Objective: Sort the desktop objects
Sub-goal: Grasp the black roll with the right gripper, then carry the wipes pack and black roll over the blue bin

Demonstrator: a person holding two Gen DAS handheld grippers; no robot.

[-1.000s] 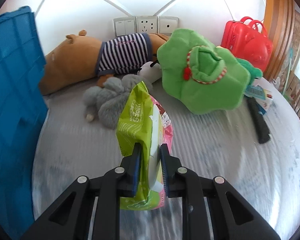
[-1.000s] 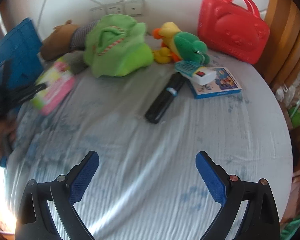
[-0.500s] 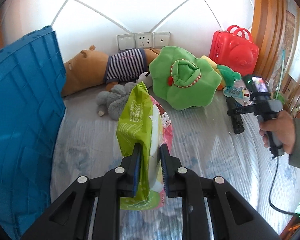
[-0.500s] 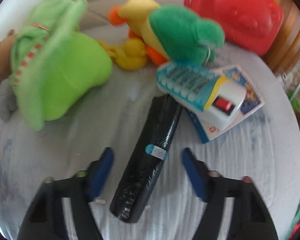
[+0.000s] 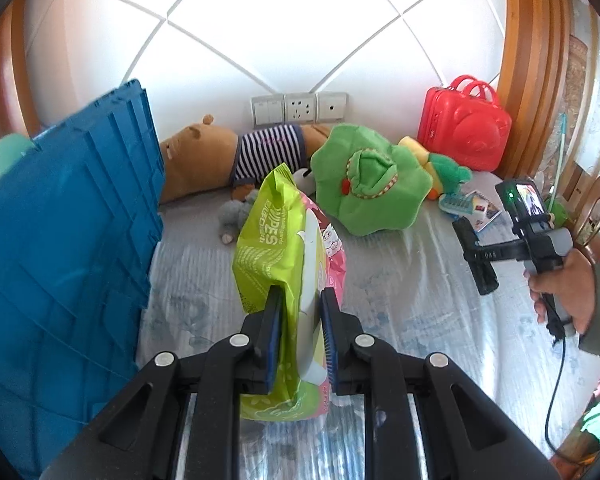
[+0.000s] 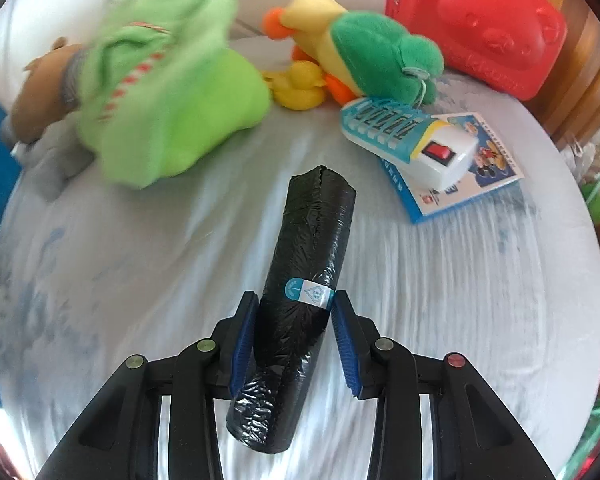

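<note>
My left gripper (image 5: 299, 300) is shut on a green and pink pack of wet wipes (image 5: 288, 248) and holds it upright above the table. My right gripper (image 6: 293, 308) has closed around a black roll of bin bags (image 6: 300, 280) that lies on the white cloth; both pads touch its sides. The roll also shows in the left wrist view (image 5: 476, 256), with the right gripper's handle (image 5: 540, 240) over it.
A blue crate (image 5: 60, 248) stands at the left. A brown bear (image 5: 228, 152), green plush (image 5: 368, 184), duck toys (image 6: 360, 64), red case (image 6: 476, 20), mosquito lamp (image 6: 412, 136) and card box (image 6: 468, 176) lie at the back. A grey plush (image 5: 236, 216) lies behind the wipes.
My left gripper has lifted and drawn back with the wipes. My right gripper has moved forward to the black roll and closed its jaws on it.
</note>
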